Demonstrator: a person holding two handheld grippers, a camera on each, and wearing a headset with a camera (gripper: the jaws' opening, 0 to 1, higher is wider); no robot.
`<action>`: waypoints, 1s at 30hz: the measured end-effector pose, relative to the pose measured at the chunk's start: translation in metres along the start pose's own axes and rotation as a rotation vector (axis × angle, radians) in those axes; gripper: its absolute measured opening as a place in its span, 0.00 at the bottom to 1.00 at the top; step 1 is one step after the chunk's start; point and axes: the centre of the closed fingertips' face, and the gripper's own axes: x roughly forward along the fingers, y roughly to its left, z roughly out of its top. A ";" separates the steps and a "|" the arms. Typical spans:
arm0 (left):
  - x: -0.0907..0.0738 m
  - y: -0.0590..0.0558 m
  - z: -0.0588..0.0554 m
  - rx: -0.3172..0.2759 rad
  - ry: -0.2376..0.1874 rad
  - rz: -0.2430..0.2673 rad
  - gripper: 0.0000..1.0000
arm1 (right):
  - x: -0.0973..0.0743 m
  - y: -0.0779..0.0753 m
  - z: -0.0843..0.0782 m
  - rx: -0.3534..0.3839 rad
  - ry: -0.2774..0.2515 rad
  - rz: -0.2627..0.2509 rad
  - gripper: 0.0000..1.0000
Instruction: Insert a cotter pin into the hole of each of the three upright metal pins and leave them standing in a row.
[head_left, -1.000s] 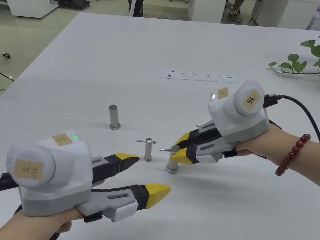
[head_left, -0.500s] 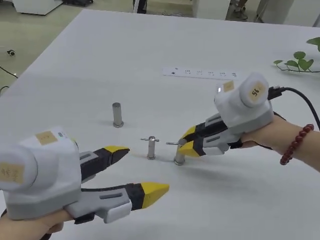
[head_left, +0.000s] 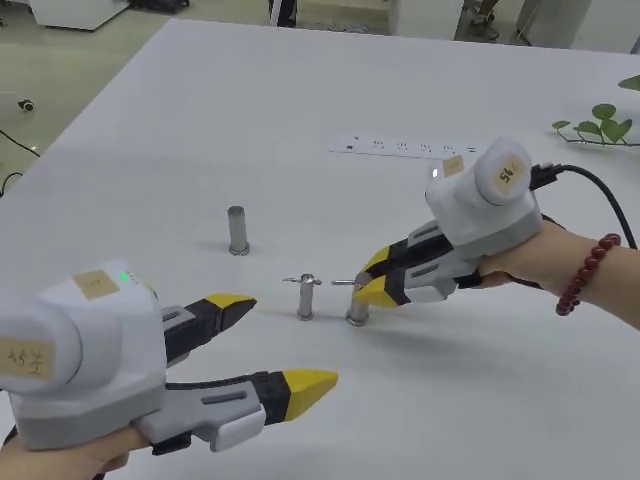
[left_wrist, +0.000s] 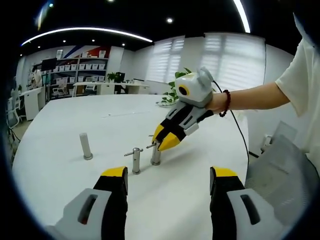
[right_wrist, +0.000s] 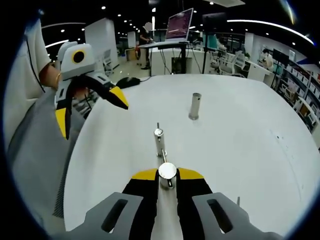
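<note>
Moved: third pin (head_left: 357, 312) now upright (tilted a second ago).
Right gripper (head_left: 368, 281): jaws closed on it, between the tips.
Left gripper (head_left: 292, 339): wide open, empty.

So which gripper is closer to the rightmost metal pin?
Right. The right gripper is at the rightmost metal pin, tips by its top; the left gripper hangs open, apart, nearer the person.
</note>
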 end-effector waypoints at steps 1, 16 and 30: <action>0.000 0.000 0.000 0.000 0.000 0.001 0.66 | 0.000 0.000 0.000 -0.001 -0.001 0.001 0.13; -0.002 0.008 -0.003 0.012 0.010 0.031 0.66 | -0.008 0.000 0.015 0.073 -0.072 -0.017 0.22; -0.008 0.012 -0.001 0.015 0.006 0.055 0.68 | -0.002 -0.014 0.059 0.173 -0.190 -0.100 0.32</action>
